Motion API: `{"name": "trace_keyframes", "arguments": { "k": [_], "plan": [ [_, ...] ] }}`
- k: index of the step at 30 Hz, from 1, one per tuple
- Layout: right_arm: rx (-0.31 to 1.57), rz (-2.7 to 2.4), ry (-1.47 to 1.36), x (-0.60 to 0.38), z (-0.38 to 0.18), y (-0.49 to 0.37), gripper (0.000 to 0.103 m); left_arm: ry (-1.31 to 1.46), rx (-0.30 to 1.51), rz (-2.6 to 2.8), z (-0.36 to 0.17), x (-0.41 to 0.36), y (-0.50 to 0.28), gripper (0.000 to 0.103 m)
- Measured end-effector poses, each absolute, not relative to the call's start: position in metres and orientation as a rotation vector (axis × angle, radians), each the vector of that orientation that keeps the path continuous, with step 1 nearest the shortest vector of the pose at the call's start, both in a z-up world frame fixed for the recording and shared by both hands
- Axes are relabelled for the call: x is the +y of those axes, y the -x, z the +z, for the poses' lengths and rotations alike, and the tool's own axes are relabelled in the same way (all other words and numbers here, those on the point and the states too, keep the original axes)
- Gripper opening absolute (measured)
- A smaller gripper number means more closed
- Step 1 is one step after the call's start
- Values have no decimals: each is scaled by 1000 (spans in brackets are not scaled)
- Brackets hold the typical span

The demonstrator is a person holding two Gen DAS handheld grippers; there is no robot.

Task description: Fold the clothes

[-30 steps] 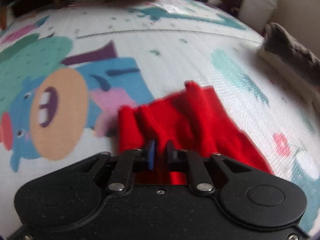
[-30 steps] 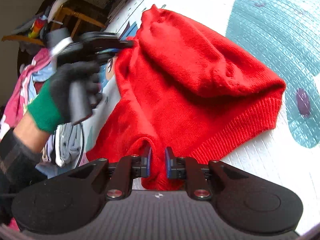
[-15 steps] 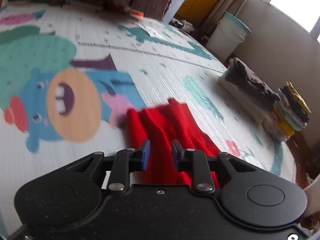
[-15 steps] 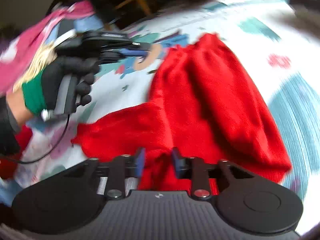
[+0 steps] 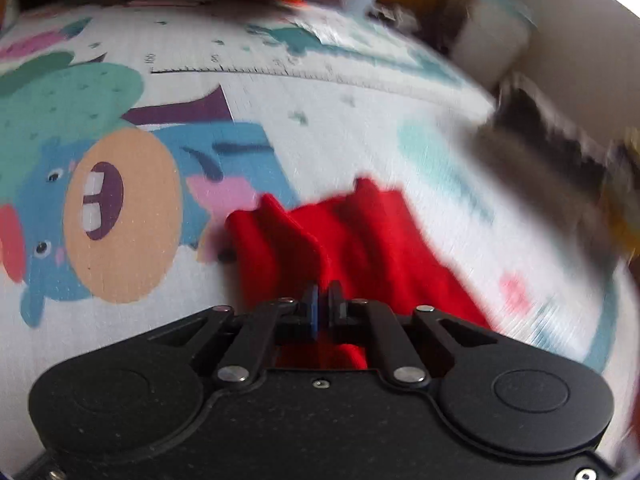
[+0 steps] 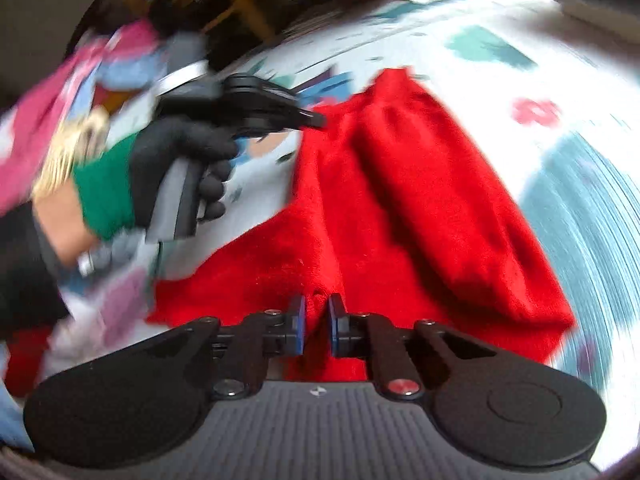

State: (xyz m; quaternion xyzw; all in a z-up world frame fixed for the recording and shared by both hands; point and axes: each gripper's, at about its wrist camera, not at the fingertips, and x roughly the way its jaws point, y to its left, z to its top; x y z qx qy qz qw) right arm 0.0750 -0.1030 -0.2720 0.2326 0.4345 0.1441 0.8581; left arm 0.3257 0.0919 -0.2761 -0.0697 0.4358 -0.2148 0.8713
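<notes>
- Red sweater point(image 6: 420, 208) lies bunched on the cartoon play mat point(image 5: 340, 128), on the floor; folds run lengthwise, one flap spread out toward the left in the right wrist view.
- Left claw point(image 5: 323, 308): jaws just closed, now together, only a sliver between the blue pads. Red knit sits right at the tips and under the claw; pinched on a fold of the sweater as far as the left wrist view shows.
- Right claw point(image 6: 317, 326): jaws just closed, now clamped on a ridge of the sweater's near edge; fabric fills the narrow gap between the pads.
- In the right wrist view the left claw point(image 6: 316, 119) sits at the sweater's far left edge, tips touching the knit, held by a hand in a black glove point(image 6: 180, 160) with green cuff.
- Mat print beside the sweater: blue cartoon animal point(image 5: 120, 216) with tan snout, just left of the cloth.
- Dark folded pile point(image 5: 552, 152) at the mat's right edge, well apart from the sweater; blurred.
- Pink and blue clothes heap point(image 6: 60, 100) behind the gloved hand, blurred.
</notes>
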Motion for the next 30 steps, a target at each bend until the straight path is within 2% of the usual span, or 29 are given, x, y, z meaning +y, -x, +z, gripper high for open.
{"name": "trace_keyframes", "arguments": {
  "k": [2, 3, 4, 9, 14, 15, 18, 20, 22, 26, 30],
  "plan": [
    [965, 274, -507, -106, -285, -74, 9, 79, 944, -466, -282, 79, -327, 7],
    [987, 263, -532, -108, -292, -75, 9, 76, 959, -483, -285, 76, -328, 20],
    [997, 257, -568, -112, -296, -75, 9, 96, 951, -488, -282, 82, -327, 24],
    [990, 273, -534, -109, -291, -82, 12, 274, 864, -492, -263, 132, -321, 24],
    [954, 282, -435, -101, -284, -80, 15, 266, 847, -449, -263, 149, -312, 24],
    [940, 285, -408, -98, -282, -78, 18, 260, 850, -472, -264, 146, -310, 24],
    [916, 311, -341, -90, -279, -79, 22, 103, 823, -557, -270, 114, -297, 24],
    [962, 299, -405, -95, -288, -82, 18, -200, 768, -573, -289, 77, -279, 25],
    [993, 274, -461, -102, -294, -80, 17, -290, 742, -539, -290, 66, -274, 25],
    [1017, 247, -507, -109, -295, -73, 15, -166, 687, -370, -274, 94, -288, 25],
    [1020, 244, -505, -108, -295, -73, 15, -26, 741, -344, -274, 113, -312, 25]
  ]
}}
